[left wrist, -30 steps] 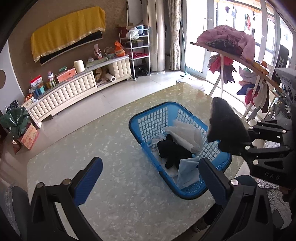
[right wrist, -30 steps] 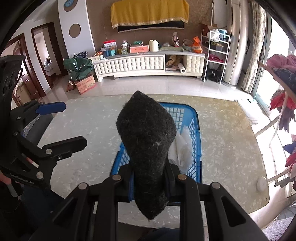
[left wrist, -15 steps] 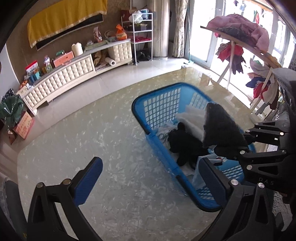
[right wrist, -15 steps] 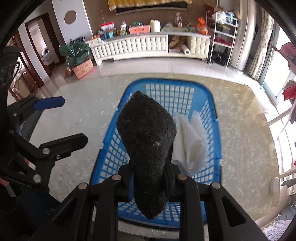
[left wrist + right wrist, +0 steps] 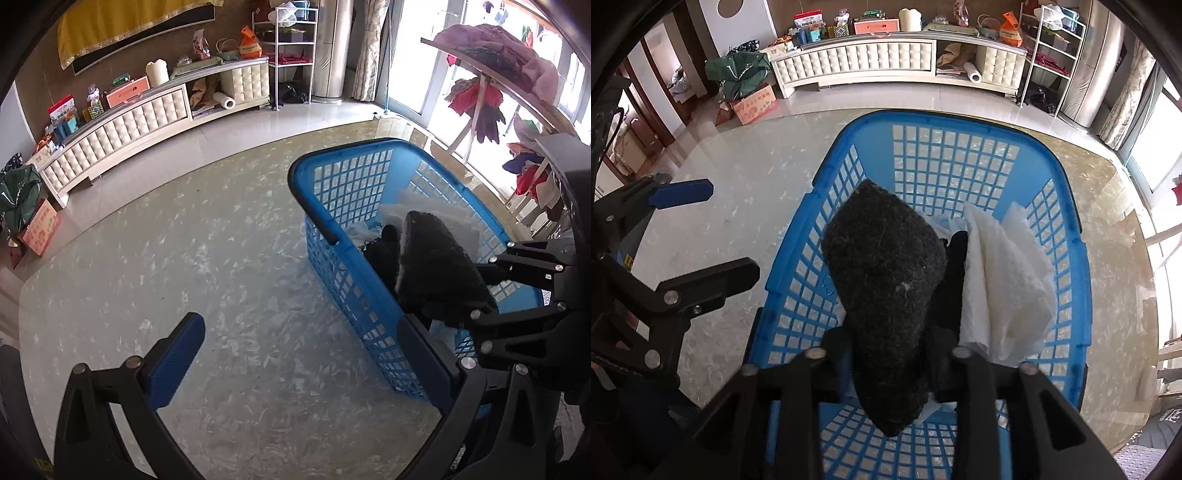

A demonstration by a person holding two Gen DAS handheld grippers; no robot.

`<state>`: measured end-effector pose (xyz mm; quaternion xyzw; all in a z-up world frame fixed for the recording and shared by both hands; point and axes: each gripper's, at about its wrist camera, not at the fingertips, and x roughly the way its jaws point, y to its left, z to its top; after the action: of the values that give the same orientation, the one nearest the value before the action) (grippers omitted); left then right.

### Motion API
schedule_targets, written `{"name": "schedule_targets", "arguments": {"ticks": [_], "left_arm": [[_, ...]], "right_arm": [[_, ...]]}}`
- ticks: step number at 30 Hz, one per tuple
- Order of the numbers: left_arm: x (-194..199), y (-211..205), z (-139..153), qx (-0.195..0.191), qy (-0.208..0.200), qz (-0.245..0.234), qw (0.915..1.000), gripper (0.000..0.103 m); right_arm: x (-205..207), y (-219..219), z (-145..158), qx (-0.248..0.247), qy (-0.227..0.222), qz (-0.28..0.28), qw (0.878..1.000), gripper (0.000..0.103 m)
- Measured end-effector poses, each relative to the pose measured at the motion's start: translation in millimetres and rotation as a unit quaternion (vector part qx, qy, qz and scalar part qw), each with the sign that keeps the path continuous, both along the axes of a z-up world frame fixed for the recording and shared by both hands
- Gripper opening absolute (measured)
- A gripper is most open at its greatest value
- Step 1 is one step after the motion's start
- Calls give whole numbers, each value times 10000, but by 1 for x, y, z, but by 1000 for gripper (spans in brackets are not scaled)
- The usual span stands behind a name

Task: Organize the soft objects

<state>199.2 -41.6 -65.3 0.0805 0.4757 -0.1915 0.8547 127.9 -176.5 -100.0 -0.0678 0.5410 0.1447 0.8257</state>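
My right gripper (image 5: 886, 339) is shut on a dark grey fuzzy cloth (image 5: 886, 280) and holds it inside the blue plastic basket (image 5: 960, 122), just above its contents. The same cloth (image 5: 436, 273) and right gripper (image 5: 476, 291) show in the left wrist view, over the basket (image 5: 332, 236). In the basket lie a white cloth (image 5: 1004, 280), a black soft item (image 5: 384, 247) and a pale blue cloth (image 5: 443, 332). My left gripper (image 5: 299, 354) is open and empty above the marble table (image 5: 184, 258), left of the basket.
The basket stands near the table's right edge (image 5: 1126, 332). Beyond the table are a white tufted cabinet (image 5: 129, 125) with clutter, a wire shelf (image 5: 291, 37), and a clothes rack (image 5: 495, 70) with hanging garments at the right.
My right gripper has moved forward and down with the dark cloth, from above the basket's near rim to inside it. My left gripper has come closer to the basket and stayed open.
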Motion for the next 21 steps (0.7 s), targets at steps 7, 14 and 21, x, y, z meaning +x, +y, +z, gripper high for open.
{"name": "schedule_targets", "arguments": {"ticks": [7,14,21], "left_arm": [[-5,3,4,-53,-34,-4,10000,103],[-12,7,9,-79,-129,44,9999,103],[-34,12,22,-200,-258,148,9994,103]], "right_arm": [[-9,0,2,-304,-69,-55,9995,82],[-21,-5,9,-377,-168,-136,9991,95],[-39,-14,27,-162,-348,-341,9987,101]]}}
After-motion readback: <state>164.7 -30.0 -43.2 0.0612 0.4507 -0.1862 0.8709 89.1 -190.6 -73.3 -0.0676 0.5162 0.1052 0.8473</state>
